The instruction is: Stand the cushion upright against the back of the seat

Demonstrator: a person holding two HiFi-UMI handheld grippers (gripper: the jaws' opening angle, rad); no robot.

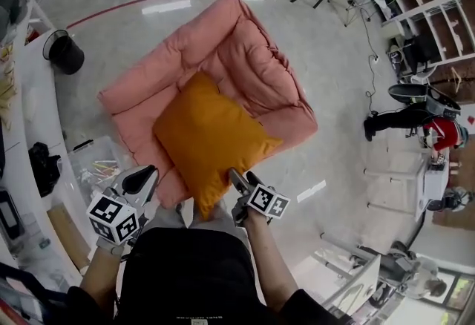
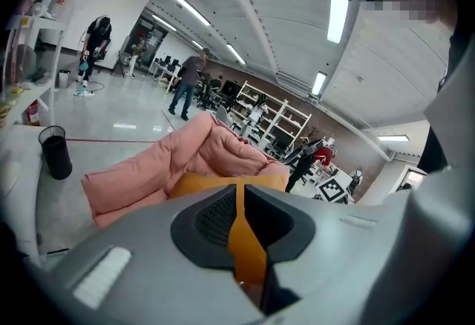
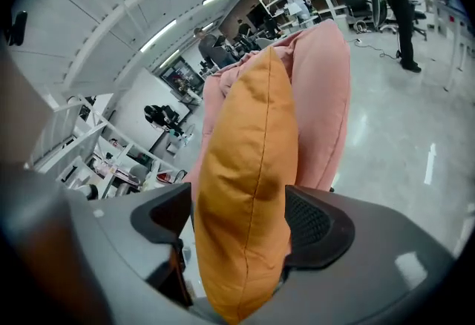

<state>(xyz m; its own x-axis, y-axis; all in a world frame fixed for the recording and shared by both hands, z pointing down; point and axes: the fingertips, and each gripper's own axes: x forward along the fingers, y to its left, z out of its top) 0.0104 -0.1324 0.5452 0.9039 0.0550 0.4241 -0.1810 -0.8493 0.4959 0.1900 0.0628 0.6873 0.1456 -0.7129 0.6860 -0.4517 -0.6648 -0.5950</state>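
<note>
While the cushion (image 1: 208,134) lies flat on the seat (image 1: 245,49), ahead of both tools, the left gripper (image 1: 146,175) is clenched on its near edge; the right gripper (image 1: 235,179) gapes around a corner, unclamped. Best close it firmly before tipping the cushion toward the back.

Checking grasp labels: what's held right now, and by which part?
The orange cushion. The left gripper pinches a thin fold of fabric at its edge. The right gripper stands open around another, thicker edge and does not appear to clamp it.
</note>
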